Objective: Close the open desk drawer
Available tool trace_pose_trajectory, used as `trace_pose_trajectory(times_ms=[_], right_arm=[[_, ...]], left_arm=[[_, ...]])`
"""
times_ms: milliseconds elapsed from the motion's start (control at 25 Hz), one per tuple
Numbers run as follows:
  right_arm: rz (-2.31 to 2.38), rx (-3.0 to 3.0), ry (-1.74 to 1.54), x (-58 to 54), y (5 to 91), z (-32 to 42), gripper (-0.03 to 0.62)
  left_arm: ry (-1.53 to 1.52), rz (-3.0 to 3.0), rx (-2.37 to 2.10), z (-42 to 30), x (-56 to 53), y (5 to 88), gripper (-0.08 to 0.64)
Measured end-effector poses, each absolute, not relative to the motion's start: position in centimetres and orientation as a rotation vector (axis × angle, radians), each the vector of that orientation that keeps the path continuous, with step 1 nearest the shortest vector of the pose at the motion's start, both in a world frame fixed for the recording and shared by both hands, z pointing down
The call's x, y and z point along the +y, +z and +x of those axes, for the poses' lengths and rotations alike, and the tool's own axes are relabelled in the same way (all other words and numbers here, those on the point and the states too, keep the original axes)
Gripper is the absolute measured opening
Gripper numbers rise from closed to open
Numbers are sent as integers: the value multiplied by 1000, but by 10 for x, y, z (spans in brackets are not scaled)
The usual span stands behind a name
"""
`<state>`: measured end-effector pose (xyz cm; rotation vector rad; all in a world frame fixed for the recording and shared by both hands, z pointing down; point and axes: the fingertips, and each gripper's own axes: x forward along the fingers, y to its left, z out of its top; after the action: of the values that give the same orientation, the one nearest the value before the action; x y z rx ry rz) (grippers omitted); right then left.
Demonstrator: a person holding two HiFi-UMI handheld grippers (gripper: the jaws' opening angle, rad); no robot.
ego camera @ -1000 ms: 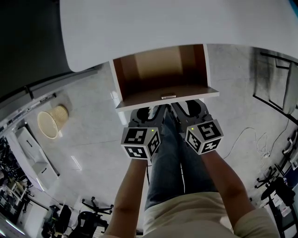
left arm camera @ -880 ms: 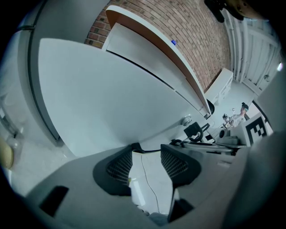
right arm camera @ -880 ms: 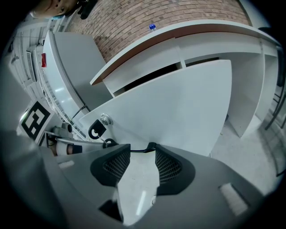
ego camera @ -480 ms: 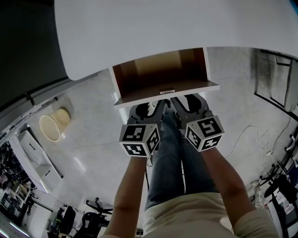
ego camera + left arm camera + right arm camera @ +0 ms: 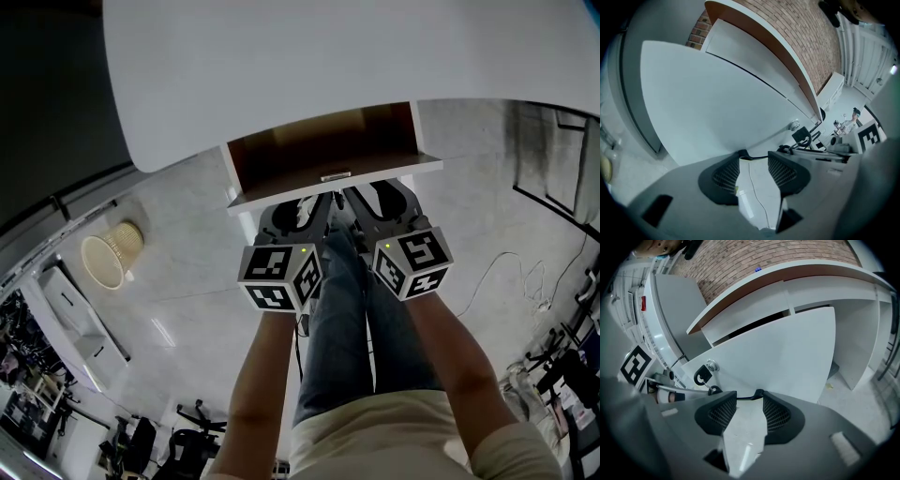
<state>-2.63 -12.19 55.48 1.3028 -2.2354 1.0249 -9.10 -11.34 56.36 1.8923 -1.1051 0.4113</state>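
Pushing: left gripper [image 5: 298,211] and right gripper [image 5: 375,202], both with jaws apart and nothing between them, tips at the drawer front [image 5: 272,196].
Drawer [image 5: 319,141]: still open, but further under the desk top [image 5: 328,66] than a second ago.
Meaning: closing looks under way, with a stretch left.
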Motion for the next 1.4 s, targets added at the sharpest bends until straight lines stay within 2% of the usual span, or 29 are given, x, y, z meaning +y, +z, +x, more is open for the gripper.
trace_pose_trajectory(times_ms=[1400], right_arm=[[1352,-2277,907,-198,552,-41,181]], left_arm=[[370,1934,-1157,-106,-189,561,192]])
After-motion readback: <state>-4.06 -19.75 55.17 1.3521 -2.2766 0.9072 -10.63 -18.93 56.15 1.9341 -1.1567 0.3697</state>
